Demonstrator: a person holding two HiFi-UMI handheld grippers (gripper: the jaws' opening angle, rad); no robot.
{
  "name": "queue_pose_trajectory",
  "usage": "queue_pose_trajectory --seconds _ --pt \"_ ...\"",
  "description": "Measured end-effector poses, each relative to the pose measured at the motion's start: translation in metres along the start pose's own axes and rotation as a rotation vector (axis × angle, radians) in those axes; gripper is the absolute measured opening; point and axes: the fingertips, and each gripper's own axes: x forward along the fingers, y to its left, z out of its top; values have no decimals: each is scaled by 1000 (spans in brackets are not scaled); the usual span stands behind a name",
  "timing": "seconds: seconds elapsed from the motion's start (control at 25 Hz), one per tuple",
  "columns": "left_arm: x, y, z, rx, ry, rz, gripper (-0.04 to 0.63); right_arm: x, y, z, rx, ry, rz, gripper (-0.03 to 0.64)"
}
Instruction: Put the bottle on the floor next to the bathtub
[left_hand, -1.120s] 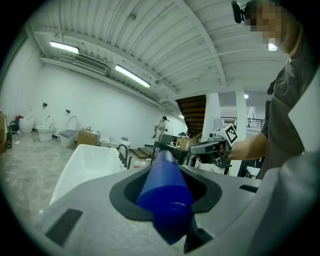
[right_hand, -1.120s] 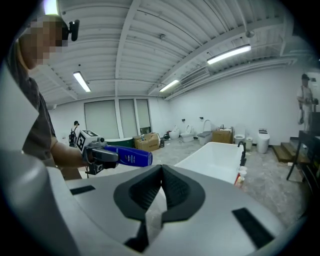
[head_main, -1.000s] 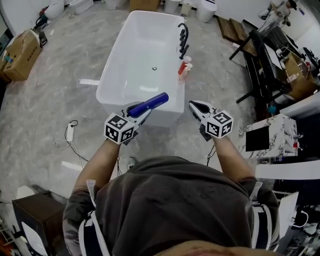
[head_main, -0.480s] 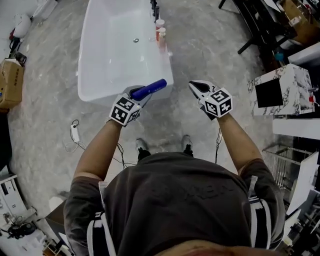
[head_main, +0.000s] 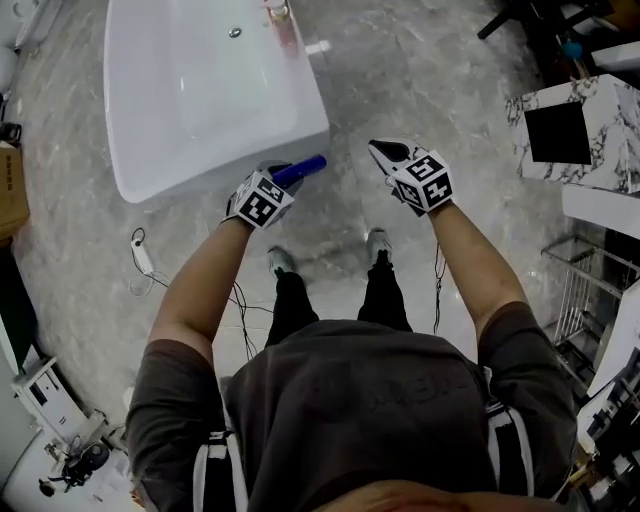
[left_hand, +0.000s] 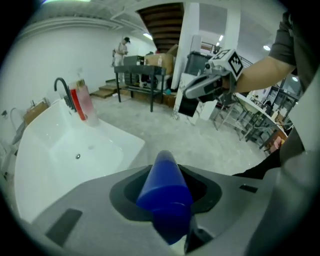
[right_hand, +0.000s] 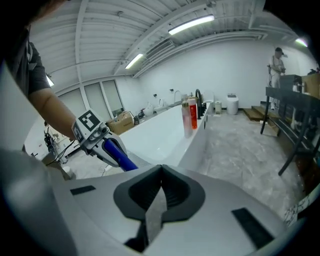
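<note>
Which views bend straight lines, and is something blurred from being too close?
Left gripper view: strong fisheye, dark corners, the blue bottle near the lens looks soft. Right gripper view: same fisheye, ceiling lamp glares. Head view: milder curving along the bathtub rim.

Between the right side of the bathtub (head_main: 200, 170) and the marble-faced cabinet (head_main: 598, 140) the floor (head_main: 400, 90) lies wide and bare, open from above. The tub's near right corner stands close at the left of the left gripper (head_main: 285, 179). The person's shoes (head_main: 281, 262) take the floor below that end, and a cable (head_main: 143, 258) trails further left.
</note>
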Motion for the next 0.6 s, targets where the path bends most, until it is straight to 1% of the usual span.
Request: queue_pose_trajectory --seconds 0.12,0.2,0.36,0.6 --pt "61 -3 -38 21 104 -20 133 29 -14 -46 29 32 4 -6" --pt "104 -3 -61 36 158 -29 133 48 -23 -80 42 53 10 -6" --pt "188 6 -111 76 247 -44 133 92 -40 -150 39 99 28 -6" --pt "306 36 -185 155 374 -25 133 157 -76 -250 43 133 19 -7"
